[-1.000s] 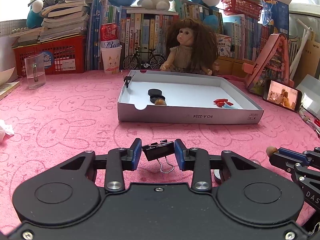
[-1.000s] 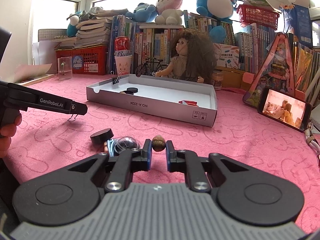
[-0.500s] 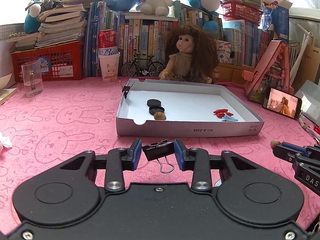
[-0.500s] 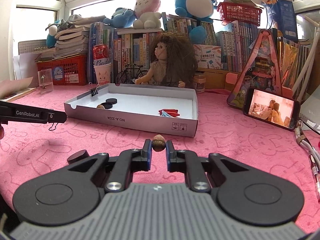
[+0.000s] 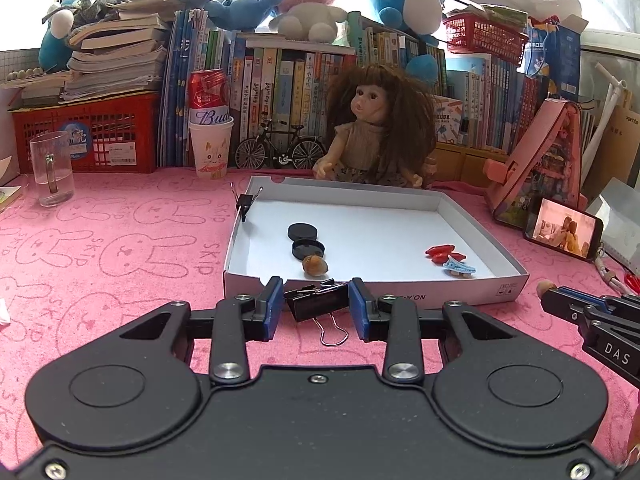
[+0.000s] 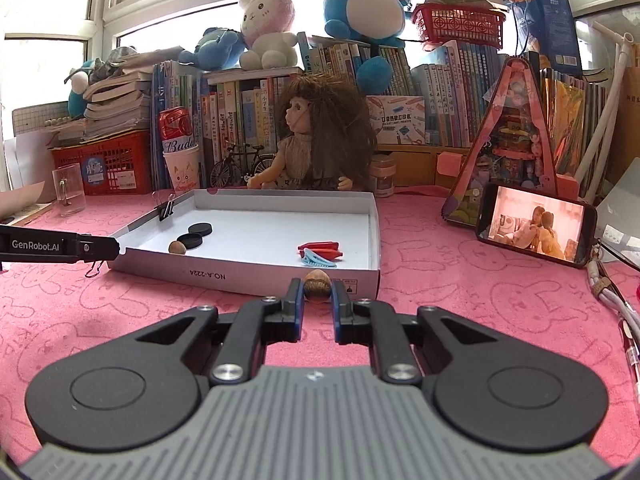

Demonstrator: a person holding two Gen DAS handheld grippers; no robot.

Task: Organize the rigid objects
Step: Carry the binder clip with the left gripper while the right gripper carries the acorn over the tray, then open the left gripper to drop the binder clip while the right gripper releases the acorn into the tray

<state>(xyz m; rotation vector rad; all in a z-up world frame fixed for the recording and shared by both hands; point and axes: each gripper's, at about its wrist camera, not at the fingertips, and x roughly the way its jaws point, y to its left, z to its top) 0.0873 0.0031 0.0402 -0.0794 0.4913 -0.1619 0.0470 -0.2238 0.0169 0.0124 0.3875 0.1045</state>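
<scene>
My left gripper (image 5: 316, 302) is shut on a black binder clip (image 5: 318, 304), its wire handles hanging down, just in front of the white box lid's near wall (image 5: 440, 294). My right gripper (image 6: 317, 290) is shut on a brown hazelnut (image 6: 317, 283) close to the lid's near right corner (image 6: 360, 280). Inside the lid lie two black round caps (image 5: 306, 240), another hazelnut (image 5: 315, 266), red clips (image 5: 440, 251), a blue hair clip (image 5: 459, 269) and a binder clip (image 5: 245, 202) clamped on the left wall. The right gripper's tip with the nut (image 5: 545, 288) shows in the left wrist view.
A doll (image 5: 376, 128) sits behind the lid. A glass mug (image 5: 52, 168), a paper cup with a can (image 5: 210, 136) and a red crate (image 5: 92, 136) stand at the back left. A phone (image 6: 536, 226) leans at the right, cables (image 6: 612, 300) beside it. Pink cloth covers the table.
Both grippers have moved nearer to the box lid and risen a little, each keeping its grip. The cap and small items seen earlier near the right gripper have dropped out of view.
</scene>
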